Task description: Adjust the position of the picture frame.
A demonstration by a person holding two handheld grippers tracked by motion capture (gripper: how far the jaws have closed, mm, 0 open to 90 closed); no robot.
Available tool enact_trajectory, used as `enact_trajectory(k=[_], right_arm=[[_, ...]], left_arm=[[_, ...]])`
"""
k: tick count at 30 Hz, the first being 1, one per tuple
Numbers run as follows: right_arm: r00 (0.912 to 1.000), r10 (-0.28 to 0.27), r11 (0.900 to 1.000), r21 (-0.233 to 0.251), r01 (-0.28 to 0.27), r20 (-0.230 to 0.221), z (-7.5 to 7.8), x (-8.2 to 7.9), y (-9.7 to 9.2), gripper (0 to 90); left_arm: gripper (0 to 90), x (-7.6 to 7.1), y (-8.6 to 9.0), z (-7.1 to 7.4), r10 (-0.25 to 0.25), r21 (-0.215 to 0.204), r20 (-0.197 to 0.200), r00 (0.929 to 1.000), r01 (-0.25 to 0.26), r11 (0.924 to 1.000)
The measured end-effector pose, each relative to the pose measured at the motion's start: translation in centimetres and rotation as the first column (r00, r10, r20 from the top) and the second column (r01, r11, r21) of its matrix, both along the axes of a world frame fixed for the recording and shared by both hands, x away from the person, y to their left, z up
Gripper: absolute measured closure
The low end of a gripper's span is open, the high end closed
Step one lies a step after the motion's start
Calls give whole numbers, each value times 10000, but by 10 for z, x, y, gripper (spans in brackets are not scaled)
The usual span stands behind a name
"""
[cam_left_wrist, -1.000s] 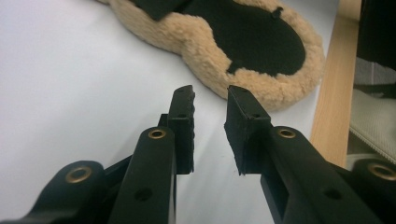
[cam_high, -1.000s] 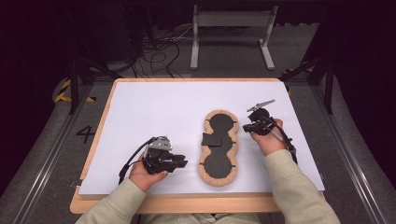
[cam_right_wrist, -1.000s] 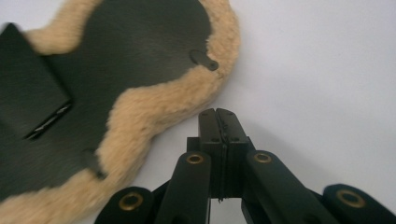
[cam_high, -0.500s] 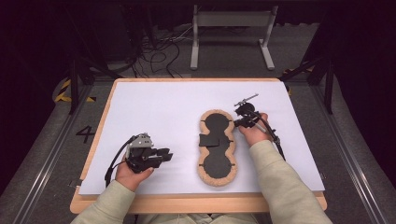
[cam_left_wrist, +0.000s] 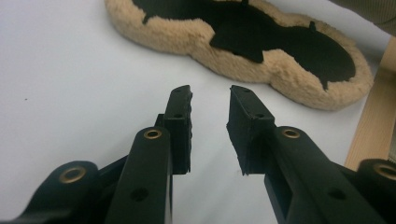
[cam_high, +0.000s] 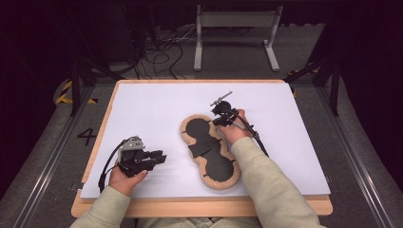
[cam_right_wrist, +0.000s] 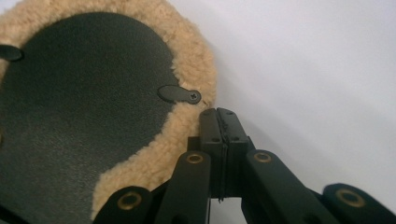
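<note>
A peanut-shaped pad (cam_high: 209,152) of tan fleece with a black leather face lies askew on the white sheet, its far end leaning left. My right gripper (cam_high: 216,121) is shut, its tips against the right edge of the pad's far lobe. In the right gripper view the closed gripper (cam_right_wrist: 218,112) touches the fleece rim just below a small black tab (cam_right_wrist: 180,94) on the pad (cam_right_wrist: 93,93). My left gripper (cam_high: 160,156) stands open, low over the sheet left of the pad. In the left gripper view the gripper (cam_left_wrist: 210,98) has nothing in it and the pad (cam_left_wrist: 289,79) lies ahead.
The white sheet (cam_high: 157,109) covers a wooden board (cam_high: 199,207), whose edge shows at the front. Beyond the table stand a metal frame (cam_high: 233,33) and loose cables (cam_high: 166,47) on the floor. Bare sheet lies left of and behind the pad.
My right gripper has moved left against the pad, and the pad's far end has swung left with it. My left gripper has drawn back to the left.
</note>
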State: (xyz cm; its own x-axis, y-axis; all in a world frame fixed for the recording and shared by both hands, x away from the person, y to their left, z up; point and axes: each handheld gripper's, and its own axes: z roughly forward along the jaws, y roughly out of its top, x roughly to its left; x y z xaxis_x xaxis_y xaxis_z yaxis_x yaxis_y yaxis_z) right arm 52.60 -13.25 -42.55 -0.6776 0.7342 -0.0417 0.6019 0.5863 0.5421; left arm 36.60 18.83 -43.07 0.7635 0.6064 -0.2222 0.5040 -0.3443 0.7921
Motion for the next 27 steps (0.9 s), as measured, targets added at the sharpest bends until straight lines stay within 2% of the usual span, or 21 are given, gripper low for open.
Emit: enact_trajectory(k=[5, 7, 9, 12, 16, 17, 19, 20, 21, 23, 24, 25, 27], right_arm=[[9940, 1061, 9940, 252, -1068, 258, -1, -5, 23, 900], [9927, 1155, 9931, 161, -1161, 345, -1, -6, 25, 900], [9953, 905, 9953, 320, -916, 339, 0, -7, 23, 889], [9951, 797, 9959, 372, -820, 594, 8, -13, 18, 890], [9915, 1112, 9898, 816, -1166, 669, 25, -30, 12, 900], [9883, 1364, 9859, 883, -1421, 675, 29, -36, 11, 900], [9848, 1596, 9811, 992, -1659, 686, 36, -46, 10, 900], [9848, 1596, 9811, 992, -1659, 686, 36, -46, 10, 900], [9789, 1949, 9729, 1145, -2008, 607, 43, -59, 9, 900], [9768, 2074, 9696, 1216, -2125, 530, 46, -65, 8, 900], [9697, 2371, 9622, 1236, -2427, 589, 51, -79, 7, 900], [9697, 2371, 9622, 1236, -2427, 589, 51, -79, 7, 900], [9632, 2601, 9566, 1181, -2665, 671, 55, -89, 5, 900]], left_arm=[[698, 0, 3, 1, 165, -130, -57, 9998, -165, 9998], [696, 1, 4, 0, 183, -121, 15, 9998, -183, 9998], [690, 2, 4, 1, 196, -121, 6, 9998, -195, 9997], [682, 3, 6, 2, 343, -212, 44, 9994, -342, 9992], [674, 5, 9, 2, 473, -327, 73, 9989, -470, 9984], [672, 6, 10, 2, 538, -420, -33, 9985, -539, 9977], [666, 8, 12, 2, 663, -445, 56, 9978, -659, 9968], [664, 8, 12, 2, 663, -445, 56, 9978, -659, 9968], [658, 9, 13, 3, 695, -345, 155, 9975, -689, 9970], [651, 10, 14, 4, 821, -229, 314, 9961, -814, 9964], [631, 10, 14, 5, 993, -242, 348, 9944, -985, 9948], [631, 11, 14, 5, 1024, -194, 465, 9937, -1016, 9946], [622, 12, 14, 4, 1155, -109, 507, 9920, -1151, 9933]])
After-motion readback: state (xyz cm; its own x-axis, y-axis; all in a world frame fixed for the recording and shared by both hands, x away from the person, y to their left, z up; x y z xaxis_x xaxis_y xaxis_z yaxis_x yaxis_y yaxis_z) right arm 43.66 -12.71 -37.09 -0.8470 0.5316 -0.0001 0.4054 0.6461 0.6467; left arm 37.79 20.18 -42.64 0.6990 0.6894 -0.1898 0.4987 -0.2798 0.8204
